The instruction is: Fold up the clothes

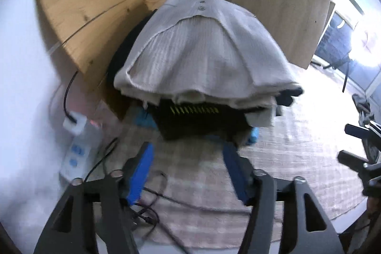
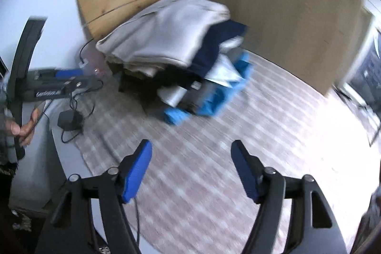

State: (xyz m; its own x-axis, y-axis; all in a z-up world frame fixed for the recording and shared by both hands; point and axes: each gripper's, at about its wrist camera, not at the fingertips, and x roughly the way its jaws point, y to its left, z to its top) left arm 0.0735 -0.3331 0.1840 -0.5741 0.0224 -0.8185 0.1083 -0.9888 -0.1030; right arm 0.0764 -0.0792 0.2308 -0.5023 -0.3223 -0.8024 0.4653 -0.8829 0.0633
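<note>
Behind both empty, spread hand-held grippers (image 1: 188, 155) (image 2: 191, 154), a cream ribbed-knit garment (image 1: 202, 51) is stacked atop folded clothes, apparently for tidiness.

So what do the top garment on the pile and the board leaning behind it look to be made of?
The top garment looks like a cream ribbed or waffle-knit fabric, matte and soft: fine vertical ribs, raised seams and buttons near the top show. The board looks like unfinished pine: pale grain lines and dark knots, no gloss visible.
</note>
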